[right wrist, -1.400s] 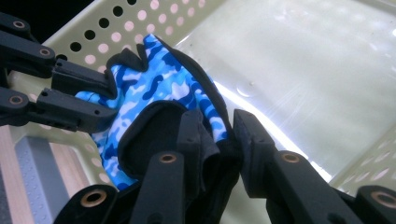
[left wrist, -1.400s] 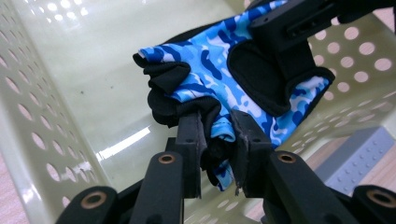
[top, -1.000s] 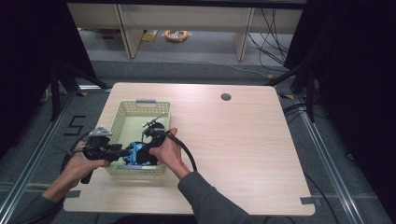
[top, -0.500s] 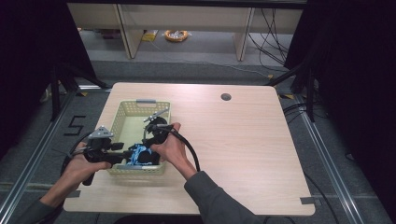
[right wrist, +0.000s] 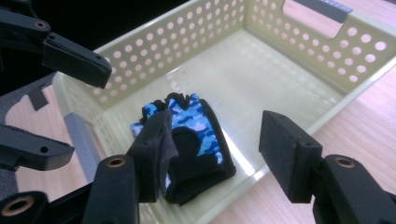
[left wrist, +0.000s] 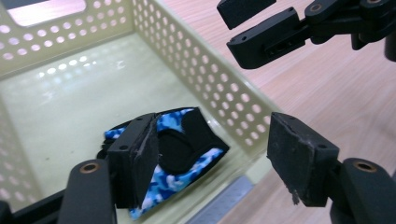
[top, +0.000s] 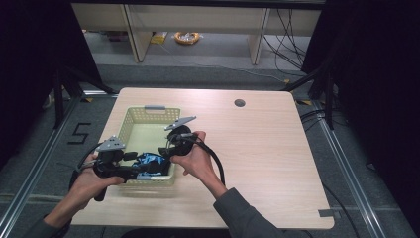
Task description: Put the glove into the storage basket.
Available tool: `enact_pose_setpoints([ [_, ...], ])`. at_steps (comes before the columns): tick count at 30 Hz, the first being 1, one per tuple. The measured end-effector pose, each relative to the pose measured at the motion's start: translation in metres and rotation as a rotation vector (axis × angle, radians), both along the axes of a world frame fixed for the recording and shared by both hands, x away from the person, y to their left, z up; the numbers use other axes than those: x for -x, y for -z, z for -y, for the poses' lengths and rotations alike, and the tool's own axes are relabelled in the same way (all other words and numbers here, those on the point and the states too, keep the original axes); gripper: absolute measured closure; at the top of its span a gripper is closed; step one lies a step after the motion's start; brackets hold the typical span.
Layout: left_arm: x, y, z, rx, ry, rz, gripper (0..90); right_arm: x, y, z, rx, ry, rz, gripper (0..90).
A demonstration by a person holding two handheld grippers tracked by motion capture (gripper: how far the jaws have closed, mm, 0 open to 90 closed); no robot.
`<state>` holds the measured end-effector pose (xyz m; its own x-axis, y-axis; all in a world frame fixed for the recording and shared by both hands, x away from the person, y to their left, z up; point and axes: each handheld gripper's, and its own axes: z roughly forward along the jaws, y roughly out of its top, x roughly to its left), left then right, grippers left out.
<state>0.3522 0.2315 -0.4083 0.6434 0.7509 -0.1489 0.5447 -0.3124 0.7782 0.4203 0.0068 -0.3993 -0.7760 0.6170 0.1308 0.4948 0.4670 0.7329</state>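
One blue camouflage glove [right wrist: 189,135] lies in one pale perforated basket [top: 130,128], just beneath both tongs. Left tongs [left wrist: 212,154] and right tongs [right wrist: 219,149] hang released, gripping nothing.

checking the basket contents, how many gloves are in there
1: a blue camouflage fingerless glove lies flat in the near corner of the yellow perforated basket, below both open grippers. Nothing seems hidden beneath it.

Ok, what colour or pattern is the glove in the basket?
The glove is blue camouflage print with black padding and trim. It shows best in the right gripper view.
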Motion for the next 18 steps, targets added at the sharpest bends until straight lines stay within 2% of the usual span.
enact_pose_setpoints([
  [1, 0.000, 0.000, 0.000, 0.000, 0.000, 0.000, 31.9, 0.000, 0.000, 0.000, 0.000, 0.000, 0.000, 43.8],
  [2, 0.003, 0.001, 0.004, 0.019, 0.000, -0.001, 31.5, 0.002, -0.001, 0.007, -0.013, -0.008, 0.015, 42.9],
  [5, 0.006, 0.000, 0.005, 0.011, 0.023, 0.001, 30.4, 0.005, -0.002, 0.013, -0.028, -0.006, 0.018, 42.1],
  [6, 0.009, 0.001, 0.010, 0.030, 0.016, 0.007, 30.4, 0.008, -0.004, 0.021, -0.029, -0.007, 0.005, 41.7],
  [7, 0.009, 0.001, 0.010, 0.030, 0.016, 0.007, 30.4, 0.009, -0.003, 0.024, -0.046, -0.013, 0.025, 41.4],
  [8, 0.012, 0.001, 0.014, 0.049, 0.023, 0.012, 30.2, 0.011, -0.004, 0.028, -0.045, -0.009, 0.014, 41.2],
  [10, 0.014, 0.000, 0.015, 0.049, 0.021, 0.016, 30.0, 0.012, -0.003, 0.031, -0.058, -0.008, 0.024, 41.0],
  [11, 0.015, 0.000, 0.018, 0.051, 0.039, 0.014, 29.6, 0.015, -0.004, 0.039, -0.064, -0.006, 0.031, 40.7],
  [14, 0.017, 0.000, 0.023, 0.056, 0.051, 0.022, 29.3, 0.019, -0.004, 0.049, -0.065, 0.001, 0.025, 40.1],
  [17, 0.017, 0.002, 0.025, 0.062, 0.052, 0.022, 28.9, 0.021, -0.004, 0.056, -0.064, 0.005, 0.021, 39.8],
  [18, 0.018, 0.003, 0.027, 0.064, 0.046, 0.019, 28.7, 0.022, -0.003, 0.061, -0.071, 0.010, 0.032, 39.6],
])
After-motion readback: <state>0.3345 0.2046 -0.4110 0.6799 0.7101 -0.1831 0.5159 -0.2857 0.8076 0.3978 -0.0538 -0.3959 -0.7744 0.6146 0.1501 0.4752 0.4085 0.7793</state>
